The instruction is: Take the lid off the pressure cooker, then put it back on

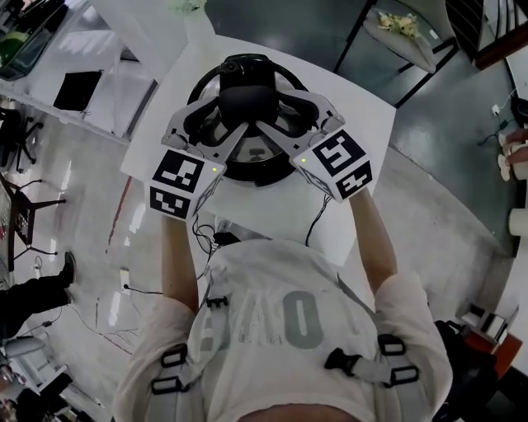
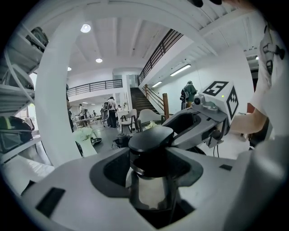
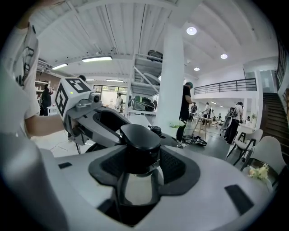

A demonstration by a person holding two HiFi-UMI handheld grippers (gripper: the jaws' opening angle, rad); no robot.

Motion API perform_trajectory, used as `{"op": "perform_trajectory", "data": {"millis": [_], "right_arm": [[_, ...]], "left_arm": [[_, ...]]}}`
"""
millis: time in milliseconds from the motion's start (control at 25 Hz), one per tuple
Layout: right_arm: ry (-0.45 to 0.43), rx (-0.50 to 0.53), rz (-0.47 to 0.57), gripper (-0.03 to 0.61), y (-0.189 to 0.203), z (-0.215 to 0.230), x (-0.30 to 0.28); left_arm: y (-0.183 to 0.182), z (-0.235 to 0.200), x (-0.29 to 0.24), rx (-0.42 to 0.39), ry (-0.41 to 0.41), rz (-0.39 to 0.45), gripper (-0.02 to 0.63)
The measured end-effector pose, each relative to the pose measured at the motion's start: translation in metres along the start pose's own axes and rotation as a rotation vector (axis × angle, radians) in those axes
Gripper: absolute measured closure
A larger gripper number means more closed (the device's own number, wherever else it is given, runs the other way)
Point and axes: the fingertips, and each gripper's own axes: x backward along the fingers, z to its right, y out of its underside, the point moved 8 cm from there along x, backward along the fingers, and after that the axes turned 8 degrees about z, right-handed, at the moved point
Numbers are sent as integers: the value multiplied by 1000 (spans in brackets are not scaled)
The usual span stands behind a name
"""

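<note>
Fully, the lid (image 1: 251,150) covers the pressure cooker (image 1: 257,176), hiding its inside.

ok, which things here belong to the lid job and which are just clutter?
Job: round black pressure cooker lid; its black plastic handle; left tongs, right tongs, both clamped on it.
Clutter: flat black rectangle on side bench; black floor cable; grey chair with pale flowers.

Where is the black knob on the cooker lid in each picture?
Head view: black knob, upper middle.
Left gripper view: knob, centre, between the jaws.
Right gripper view: knob, centre, between the jaws.
Shared landmark: shiny lid right under it.
</note>
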Motion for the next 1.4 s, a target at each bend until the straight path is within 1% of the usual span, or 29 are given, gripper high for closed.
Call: {"op": "perform_trajectory", "data": {"millis": [120,240,360,480,720,800,880,920,960,1000,1120,1160,1240,1320,1400], "right_arm": [[4,-41,-7,351,11,4,0],[6,-58,-25,351,23,2,-3],[-10,-50,-43,351,24,2,-7],[-33,-76,-71,350,24,7,-12],[-25,-75,-72,351,24,7,-11],[-24,-71,-70,348,25,7,-11],[-14,-60,-69,344,25,7,-10],[-6,-53,-69,341,24,6,-9],[1,-49,-69,346,24,5,-7],[7,-50,-68,351,23,5,-4],[-5,-71,-51,365,22,3,5],[-19,-77,-42,355,21,2,8],[-32,-76,-33,331,20,0,9],[-23,-57,-35,334,20,1,7],[-7,-49,-33,337,20,2,6]], "left_arm": [[6,2,-8,-8,11,-25,373],[18,3,-11,13,17,-49,373],[23,0,-11,47,17,-42,373],[24,-4,-15,68,30,-54,373],[25,-5,-15,72,40,-50,373],[25,-4,-15,59,34,-46,373],[23,0,-13,-2,28,-39,373],[22,1,-11,-34,30,-41,363],[21,0,-8,-49,39,-45,350],[21,-2,-5,-46,53,-46,337],[20,-13,1,-8,108,-12,294],[20,-16,0,1,128,2,281],[19,-21,-4,17,170,24,269],[17,-24,-10,21,214,33,266],[17,-24,-16,8,257,19,267]]}}
